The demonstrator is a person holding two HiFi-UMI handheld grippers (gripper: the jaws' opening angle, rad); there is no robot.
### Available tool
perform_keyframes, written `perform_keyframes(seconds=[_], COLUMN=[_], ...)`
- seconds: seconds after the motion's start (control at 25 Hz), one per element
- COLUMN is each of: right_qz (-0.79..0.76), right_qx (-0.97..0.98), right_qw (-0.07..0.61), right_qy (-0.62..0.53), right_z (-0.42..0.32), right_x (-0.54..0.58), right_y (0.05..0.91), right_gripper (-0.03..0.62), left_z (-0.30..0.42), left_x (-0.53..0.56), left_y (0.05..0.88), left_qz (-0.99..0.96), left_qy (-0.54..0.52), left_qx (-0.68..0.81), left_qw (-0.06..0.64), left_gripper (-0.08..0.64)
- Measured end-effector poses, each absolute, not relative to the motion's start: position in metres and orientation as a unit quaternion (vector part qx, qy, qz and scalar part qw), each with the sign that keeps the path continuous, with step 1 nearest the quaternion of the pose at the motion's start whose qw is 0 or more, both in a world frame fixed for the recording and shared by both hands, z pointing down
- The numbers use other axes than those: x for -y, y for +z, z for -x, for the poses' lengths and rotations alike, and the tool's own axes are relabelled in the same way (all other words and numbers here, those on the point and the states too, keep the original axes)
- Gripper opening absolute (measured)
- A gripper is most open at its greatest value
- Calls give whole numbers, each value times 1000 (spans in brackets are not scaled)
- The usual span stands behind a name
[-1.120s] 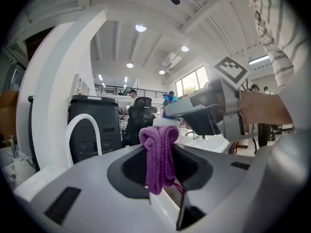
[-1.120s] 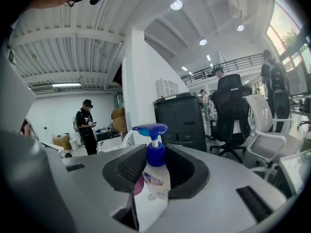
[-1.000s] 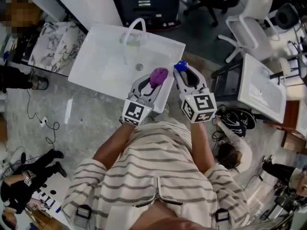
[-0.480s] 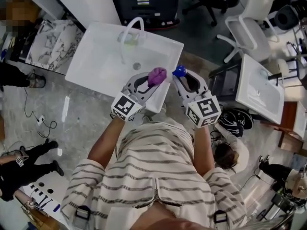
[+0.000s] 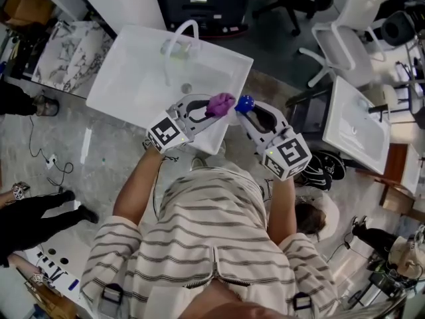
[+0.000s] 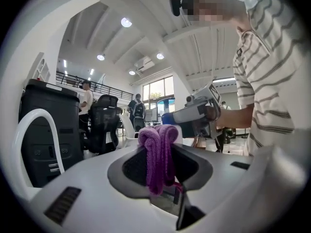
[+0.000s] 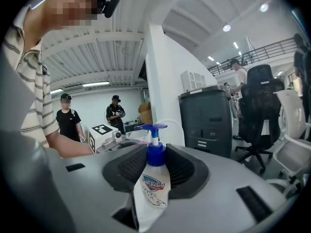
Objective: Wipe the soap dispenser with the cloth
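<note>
your cloth (image 6: 158, 154): purple looped terry, matt. your soap dispenser (image 7: 151, 188): smooth white plastic; pump (image 7: 150, 128) glossy blue. sink (image 5: 133, 92): glossy white.

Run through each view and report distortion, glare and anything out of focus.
Head view: evenly lit, sharp, though the white sink is nearly blown out. Left gripper view: fisheye bending, dark corners, bright ceiling lamp; purple cloth crisp. Right gripper view: same fisheye vignette; soap dispenser label sharp, a mosaic patch top left.
</note>
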State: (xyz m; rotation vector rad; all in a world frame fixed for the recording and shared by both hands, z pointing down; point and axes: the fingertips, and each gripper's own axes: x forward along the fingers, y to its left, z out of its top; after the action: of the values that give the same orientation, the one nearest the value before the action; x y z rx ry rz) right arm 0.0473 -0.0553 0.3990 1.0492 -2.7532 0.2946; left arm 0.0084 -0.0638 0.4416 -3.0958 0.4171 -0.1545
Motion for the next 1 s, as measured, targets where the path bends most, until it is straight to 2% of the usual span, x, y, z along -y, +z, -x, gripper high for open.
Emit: perform_keyframes(seconds=[1.0], right_qz=[-251], right_qx=[962], right_qw=[48], right_qy=[99], right_z=[-40], right_x=[25], right_y=[377], right_gripper=[133], left_z=[-38], left_x=[53], left_y=[441], left_qz=[998], left_qy=[-68], left_qx=[12], left_qw=[-11], left_gripper=[114])
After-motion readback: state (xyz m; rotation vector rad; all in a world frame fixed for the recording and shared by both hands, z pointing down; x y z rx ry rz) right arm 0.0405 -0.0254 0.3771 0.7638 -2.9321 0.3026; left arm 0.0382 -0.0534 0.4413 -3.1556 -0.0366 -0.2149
